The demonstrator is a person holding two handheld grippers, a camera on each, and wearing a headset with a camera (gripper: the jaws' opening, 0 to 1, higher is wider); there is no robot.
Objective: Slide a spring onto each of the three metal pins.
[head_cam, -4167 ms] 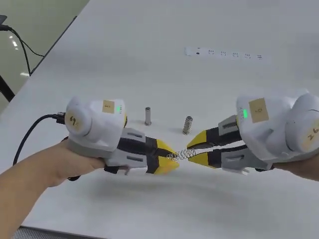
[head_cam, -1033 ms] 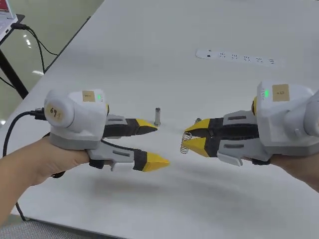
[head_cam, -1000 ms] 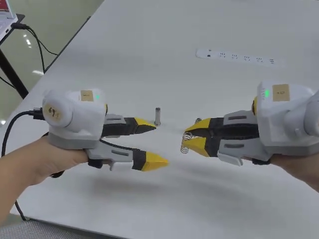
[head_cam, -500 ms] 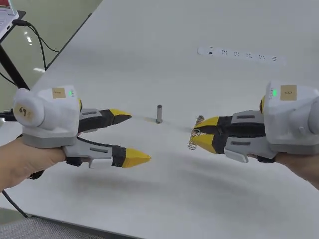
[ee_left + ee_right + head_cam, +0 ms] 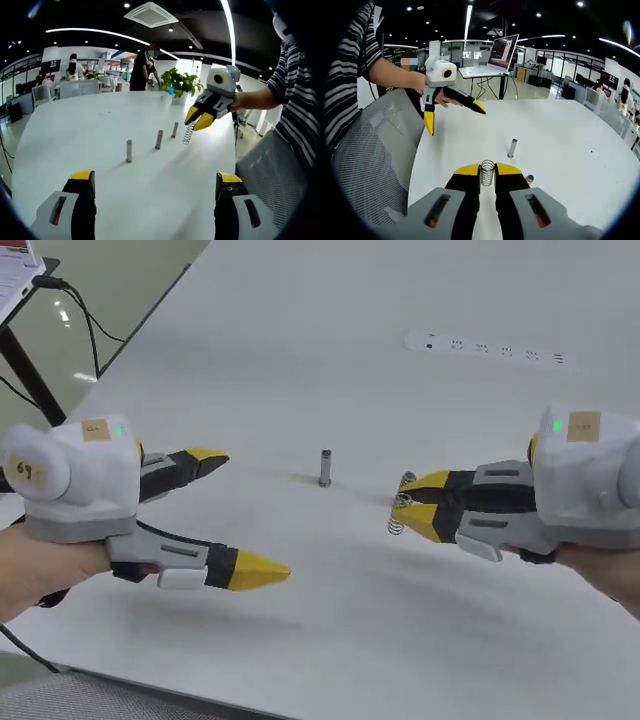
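Head view: right tongs pinch a spring near the bare pin; left tongs spread wide.

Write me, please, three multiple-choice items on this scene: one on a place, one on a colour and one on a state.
1. Where is the loose spring?
A in the left gripper
B in the right gripper
C in a cup

2. What colour are both grippers' fingertips?
A red
B yellow
C green

3. How does the left gripper stand?
A open
B shut on a spring
C shut on a pin

Answers:
1 B, the right gripper view shows the spring clamped between its own jaws.
2 B, the tips are yellow in all three views.
3 A, its jaws stand wide apart with nothing between them.
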